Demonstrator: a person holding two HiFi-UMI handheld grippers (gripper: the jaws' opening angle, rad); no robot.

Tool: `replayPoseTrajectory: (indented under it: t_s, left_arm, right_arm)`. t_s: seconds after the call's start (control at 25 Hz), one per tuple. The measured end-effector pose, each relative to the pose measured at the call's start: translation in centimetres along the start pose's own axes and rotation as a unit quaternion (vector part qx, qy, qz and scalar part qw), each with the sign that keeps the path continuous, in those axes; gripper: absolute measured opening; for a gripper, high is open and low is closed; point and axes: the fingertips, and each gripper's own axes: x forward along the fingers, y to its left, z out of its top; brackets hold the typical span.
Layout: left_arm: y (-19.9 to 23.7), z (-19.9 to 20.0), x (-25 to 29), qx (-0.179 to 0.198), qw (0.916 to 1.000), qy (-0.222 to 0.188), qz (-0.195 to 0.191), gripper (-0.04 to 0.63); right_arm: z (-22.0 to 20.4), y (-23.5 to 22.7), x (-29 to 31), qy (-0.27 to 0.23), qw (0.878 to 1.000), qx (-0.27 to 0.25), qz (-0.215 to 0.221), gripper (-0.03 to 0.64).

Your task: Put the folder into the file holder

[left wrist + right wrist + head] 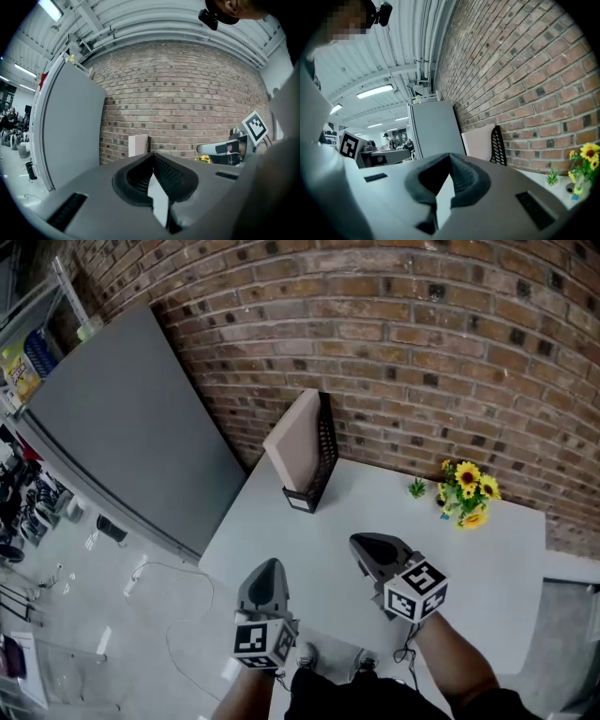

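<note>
A pale pink folder [296, 442] stands tilted inside the black mesh file holder [323, 456] at the table's back edge against the brick wall. It also shows as the folder [138, 145] and the holder's black edge [148, 143] in the left gripper view, and as the folder [478, 141] beside the mesh holder [498, 146] in the right gripper view. My left gripper [265, 576] is shut and empty, off the table's near left edge. My right gripper [367, 547] is shut and empty over the near part of the table. Both are well short of the holder.
The white table [506, 559] carries a small pot of yellow sunflowers [467, 491] and a tiny green plant [417, 487] at the back right. A large grey panel [131, 427] leans at the left. Cables lie on the floor [169, 596] below.
</note>
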Motion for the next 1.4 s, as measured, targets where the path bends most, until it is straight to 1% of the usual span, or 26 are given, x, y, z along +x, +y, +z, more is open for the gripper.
replayPoseTrajectory:
  t_s: [0.16, 0.4, 0.52, 0.64, 0.84, 1.08, 1.4]
  left_arm:
    - [-0.1, -1.1, -1.1, -0.011, 0.9998, 0.013, -0.011, 0.008]
    - [0.8, -1.4, -2.0, -0.014, 0.9990, 0.016, -0.040, 0.008]
    - [1.8, -1.3, -2.5, -0.016, 0.9981, 0.009, -0.059, 0.008]
    - [2.9, -1.5, -3.2, -0.027, 0.9964, 0.009, -0.080, 0.008]
    - [4.8, -1.1, -4.2, -0.040, 0.9926, -0.001, -0.115, 0.008]
    - [6.7, -0.8, -5.3, -0.046, 0.9873, -0.008, -0.152, 0.008]
    - [9.5, -2.3, -6.9, -0.054, 0.9833, 0.008, -0.174, 0.008]
  right_arm:
    - [-1.2, 1.2, 0.4, 0.001, 1.000, 0.011, 0.001, 0.003]
    - [-2.1, 3.1, 1.5, 0.003, 1.000, 0.011, -0.014, 0.003]
    - [-2.3, 4.5, 2.0, 0.006, 1.000, 0.007, -0.030, 0.003]
    - [-2.3, 6.0, 2.5, 0.008, 0.999, 0.002, -0.048, 0.003]
    - [-1.8, 8.3, 2.9, 0.005, 0.997, -0.012, -0.082, 0.003]
    - [-1.8, 10.8, 3.1, -0.003, 0.993, -0.017, -0.119, 0.003]
    - [-3.7, 12.6, 3.4, -0.006, 0.988, 0.002, -0.157, 0.003]
